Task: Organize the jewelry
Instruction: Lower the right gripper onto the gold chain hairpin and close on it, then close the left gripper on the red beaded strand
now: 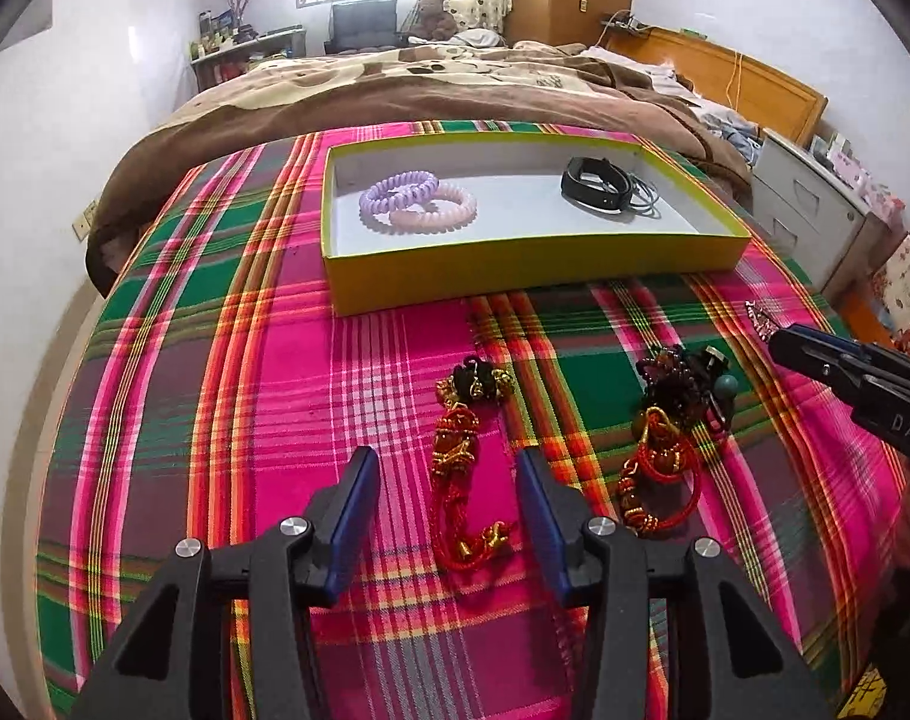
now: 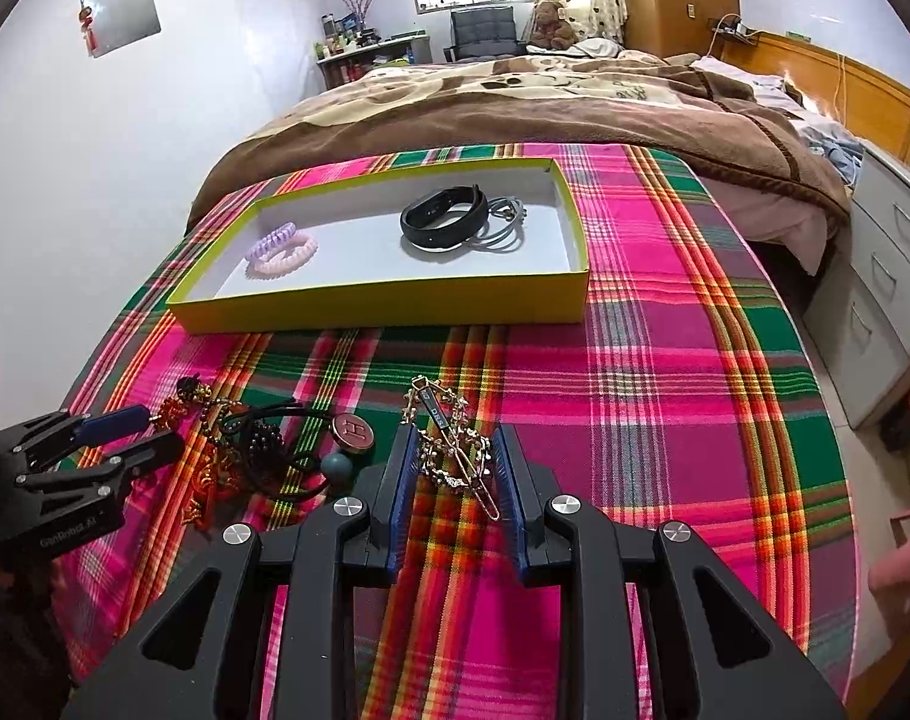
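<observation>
Right fingers (image 2: 455, 456) around hair clip (image 2: 452, 447)

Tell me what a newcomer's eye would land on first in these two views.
First the loud pink, green and orange plaid cloth covering the bed's near end, with the yellow box on it holding two coil hair ties at its left and a black band at its right. Next, the right claw shut on a gold hair clip, and the open left claw over a red-and-gold tassel charm.
</observation>
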Demonstrator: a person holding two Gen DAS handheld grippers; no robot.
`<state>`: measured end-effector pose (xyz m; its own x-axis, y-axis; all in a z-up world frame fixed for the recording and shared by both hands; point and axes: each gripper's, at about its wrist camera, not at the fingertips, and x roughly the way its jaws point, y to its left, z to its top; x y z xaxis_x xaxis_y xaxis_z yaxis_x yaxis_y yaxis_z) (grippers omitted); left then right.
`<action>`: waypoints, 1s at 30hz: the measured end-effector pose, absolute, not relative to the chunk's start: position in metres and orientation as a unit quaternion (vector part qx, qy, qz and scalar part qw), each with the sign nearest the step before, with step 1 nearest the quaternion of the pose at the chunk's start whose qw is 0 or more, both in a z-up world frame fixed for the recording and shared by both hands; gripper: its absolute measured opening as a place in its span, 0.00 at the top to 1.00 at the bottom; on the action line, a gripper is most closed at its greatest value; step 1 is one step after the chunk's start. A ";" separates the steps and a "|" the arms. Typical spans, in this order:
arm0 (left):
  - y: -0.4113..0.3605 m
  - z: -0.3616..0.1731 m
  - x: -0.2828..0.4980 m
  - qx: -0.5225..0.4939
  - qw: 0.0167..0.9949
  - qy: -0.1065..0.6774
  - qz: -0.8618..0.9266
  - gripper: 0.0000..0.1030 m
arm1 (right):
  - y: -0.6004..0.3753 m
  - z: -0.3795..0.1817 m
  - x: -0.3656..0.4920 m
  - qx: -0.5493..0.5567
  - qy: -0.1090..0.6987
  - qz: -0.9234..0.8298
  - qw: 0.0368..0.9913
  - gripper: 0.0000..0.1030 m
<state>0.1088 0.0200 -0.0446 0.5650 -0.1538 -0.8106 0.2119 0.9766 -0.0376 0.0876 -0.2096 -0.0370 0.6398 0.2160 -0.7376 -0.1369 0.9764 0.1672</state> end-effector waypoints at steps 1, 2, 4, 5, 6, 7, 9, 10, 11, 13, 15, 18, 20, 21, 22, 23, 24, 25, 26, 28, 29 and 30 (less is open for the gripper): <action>0.020 -0.045 0.108 0.031 0.884 0.454 -0.103 0.55 | -0.210 -0.037 0.087 0.047 0.413 0.097 0.904 0.75; 0.020 -0.045 0.107 0.032 0.884 0.454 -0.103 0.55 | -0.209 -0.037 0.087 0.047 0.413 0.097 0.904 0.75; 0.021 -0.044 0.106 0.034 0.884 0.455 -0.099 0.61 | -0.209 -0.038 0.087 0.047 0.414 0.099 0.904 0.75; 0.021 -0.044 0.106 0.034 0.885 0.455 -0.096 0.63 | -0.209 -0.038 0.087 0.047 0.414 0.099 0.904 0.75; 0.021 -0.044 0.105 0.034 0.885 0.454 -0.094 0.67 | -0.209 -0.038 0.088 0.047 0.413 0.099 0.904 0.75; 0.022 -0.044 0.106 0.037 0.886 0.454 -0.091 0.70 | -0.209 -0.038 0.088 0.048 0.413 0.099 0.904 0.75; 0.021 -0.043 0.106 0.039 0.886 0.454 -0.090 0.77 | -0.209 -0.038 0.088 0.048 0.414 0.099 0.904 0.75; 0.021 -0.043 0.106 0.041 0.885 0.455 -0.090 0.80 | -0.209 -0.038 0.088 0.047 0.413 0.099 0.904 0.75; 0.020 -0.043 0.105 0.043 0.885 0.455 -0.091 0.81 | -0.209 -0.037 0.088 0.046 0.413 0.099 0.904 0.75; 0.019 -0.043 0.105 0.044 0.885 0.455 -0.089 0.84 | -0.209 -0.037 0.088 0.045 0.413 0.097 0.904 0.75; 0.018 -0.042 0.105 0.045 0.885 0.455 -0.089 0.87 | -0.210 -0.036 0.089 0.046 0.412 0.099 0.904 0.75; 0.020 -0.041 0.105 0.038 0.886 0.453 -0.088 0.88 | -0.210 -0.036 0.088 0.046 0.411 0.098 0.905 0.75; 0.022 -0.040 0.105 0.026 0.887 0.453 -0.091 0.88 | -0.211 -0.035 0.088 0.047 0.411 0.097 0.905 0.75; 0.023 -0.039 0.104 0.022 0.888 0.451 -0.092 0.88 | -0.211 -0.035 0.088 0.048 0.410 0.097 0.905 0.75; 0.024 -0.036 0.102 0.020 0.891 0.445 -0.091 0.89 | -0.212 -0.034 0.087 0.049 0.410 0.097 0.906 0.75; 0.024 -0.034 0.101 0.019 0.892 0.442 -0.094 0.88 | -0.212 -0.034 0.087 0.050 0.409 0.097 0.906 0.75; 0.024 -0.033 0.101 0.019 0.893 0.440 -0.094 0.89 | -0.212 -0.033 0.087 0.050 0.409 0.098 0.906 0.75; 0.024 -0.032 0.100 0.019 0.894 0.438 -0.094 0.88 | -0.211 -0.033 0.086 0.049 0.408 0.097 0.906 0.75; 0.024 -0.031 0.100 0.018 0.894 0.438 -0.094 0.89 | -0.212 -0.033 0.086 0.049 0.408 0.097 0.907 0.75; 0.025 -0.028 0.099 0.017 0.895 0.436 -0.094 0.89 | -0.212 -0.032 0.085 0.050 0.407 0.098 0.907 0.75; 0.025 -0.027 0.099 0.016 0.896 0.434 -0.095 0.88 | -0.211 -0.031 0.085 0.050 0.407 0.098 0.907 0.75; 0.026 -0.026 0.098 0.014 0.896 0.433 -0.095 0.89 | -0.211 -0.031 0.085 0.049 0.406 0.098 0.907 0.75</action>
